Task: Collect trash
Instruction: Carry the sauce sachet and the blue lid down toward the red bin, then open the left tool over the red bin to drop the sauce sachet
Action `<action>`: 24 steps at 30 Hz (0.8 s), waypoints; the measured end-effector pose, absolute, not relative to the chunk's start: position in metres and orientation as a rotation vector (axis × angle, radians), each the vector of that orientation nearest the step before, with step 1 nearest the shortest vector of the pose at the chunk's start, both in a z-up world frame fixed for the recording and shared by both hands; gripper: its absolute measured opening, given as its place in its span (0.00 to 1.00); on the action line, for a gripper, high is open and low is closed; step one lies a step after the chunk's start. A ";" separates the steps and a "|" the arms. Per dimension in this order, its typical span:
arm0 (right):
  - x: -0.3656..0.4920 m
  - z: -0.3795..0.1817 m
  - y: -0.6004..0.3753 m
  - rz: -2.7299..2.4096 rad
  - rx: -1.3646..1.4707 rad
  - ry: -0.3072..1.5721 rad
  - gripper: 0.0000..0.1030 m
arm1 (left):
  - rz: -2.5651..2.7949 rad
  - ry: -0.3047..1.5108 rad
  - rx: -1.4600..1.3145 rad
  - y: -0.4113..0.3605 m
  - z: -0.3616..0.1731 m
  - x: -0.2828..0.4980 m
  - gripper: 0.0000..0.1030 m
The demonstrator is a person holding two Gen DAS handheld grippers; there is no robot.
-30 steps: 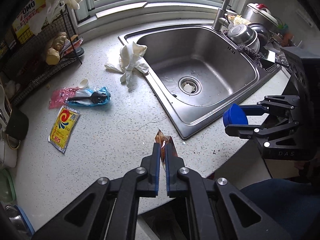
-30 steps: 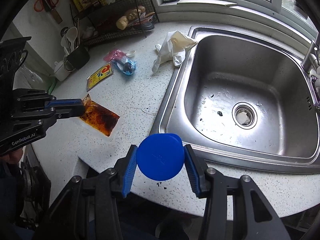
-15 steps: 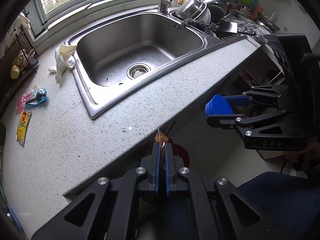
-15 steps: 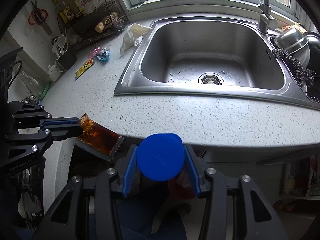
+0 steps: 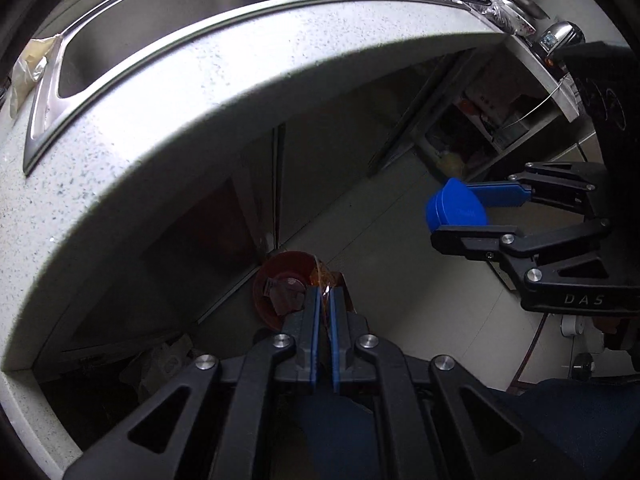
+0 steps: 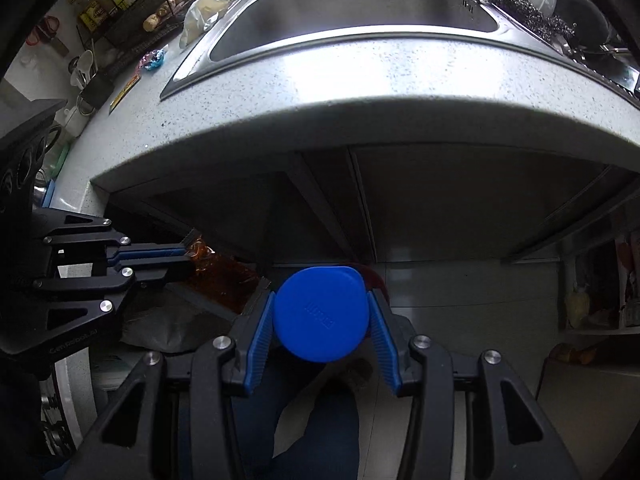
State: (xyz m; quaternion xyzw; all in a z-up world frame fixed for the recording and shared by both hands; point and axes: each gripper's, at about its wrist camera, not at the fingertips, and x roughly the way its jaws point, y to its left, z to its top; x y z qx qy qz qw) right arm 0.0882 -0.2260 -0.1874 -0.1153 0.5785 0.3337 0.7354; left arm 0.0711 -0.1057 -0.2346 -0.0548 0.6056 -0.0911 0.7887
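My left gripper (image 5: 325, 296) is shut on a brown, see-through sauce packet (image 5: 330, 278), which hangs from the left gripper (image 6: 188, 254) as a flat brown sheet (image 6: 224, 280) in the right wrist view. Below it on the floor stands a small red bin (image 5: 280, 280) with scraps inside. My right gripper (image 6: 320, 312) is shut on a round blue lid (image 6: 320, 314); the same lid (image 5: 456, 210) shows in the right gripper (image 5: 460, 216) to the right of the bin. Both grippers hang below the counter's front edge.
The speckled white counter (image 5: 160, 120) with its steel sink (image 6: 352, 4) arches overhead, with cabinet doors (image 6: 440, 208) beneath. On the counter lie a crumpled white cloth (image 6: 204, 12), a yellow packet (image 6: 122, 94) and a blue-pink wrapper (image 6: 154, 59). A cluttered shelf (image 5: 480, 132) stands at right.
Both grippers have moved off the counter and down past its edge, each keeping its hold. The floor and red bin have come into view under the left gripper.
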 end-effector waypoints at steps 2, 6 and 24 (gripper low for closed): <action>0.089 -0.200 -0.231 0.723 -0.257 1.277 0.42 | -0.192 1.318 -0.131 -0.108 -0.256 0.075 0.04; 0.092 -0.232 -0.235 0.717 -0.243 1.291 0.42 | -0.165 1.338 -0.149 -0.105 -0.304 0.085 0.04; 0.108 -0.331 -0.236 0.630 -0.179 1.342 0.42 | -0.088 1.358 -0.111 -0.121 -0.410 0.090 0.21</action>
